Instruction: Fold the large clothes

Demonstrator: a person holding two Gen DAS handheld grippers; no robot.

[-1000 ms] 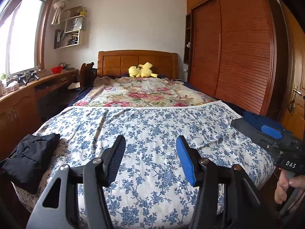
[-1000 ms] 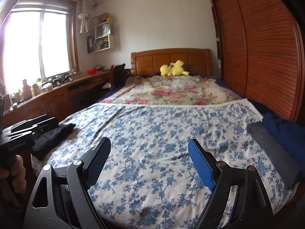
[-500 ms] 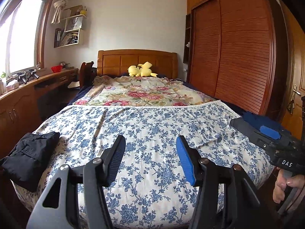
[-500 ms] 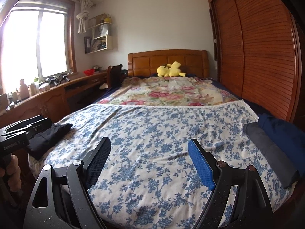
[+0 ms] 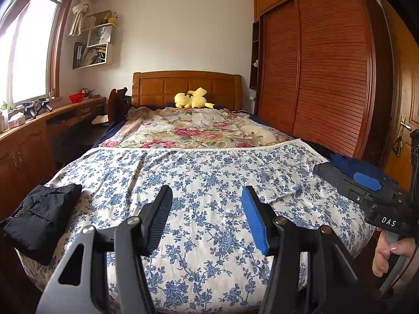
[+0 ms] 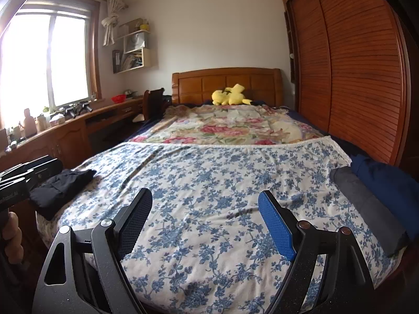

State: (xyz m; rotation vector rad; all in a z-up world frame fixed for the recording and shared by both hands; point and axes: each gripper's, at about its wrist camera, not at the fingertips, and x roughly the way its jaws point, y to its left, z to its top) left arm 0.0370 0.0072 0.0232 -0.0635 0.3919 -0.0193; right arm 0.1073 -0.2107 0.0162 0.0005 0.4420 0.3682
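Observation:
A black folded garment (image 5: 39, 217) (image 6: 60, 188) lies at the left edge of the bed. At the right edge lie a grey folded garment (image 6: 364, 206) and a navy one (image 6: 387, 180) (image 5: 343, 161) side by side. A blue-flowered cloth (image 5: 209, 172) (image 6: 209, 167) is spread flat over the near half of the bed. My left gripper (image 5: 207, 196) hovers over its near part, open with nothing between its fingers. My right gripper (image 6: 205, 198) (image 5: 366, 191) hovers beside it to the right, open wider and also empty. Neither touches a garment.
A rose-patterned quilt (image 5: 199, 130) covers the far half of the bed, with a yellow plush toy (image 5: 191, 99) at the headboard. A wooden desk (image 5: 31, 128) runs along the left wall, a wardrobe (image 5: 327, 78) along the right. A hand (image 5: 387, 253) holds the right gripper's handle.

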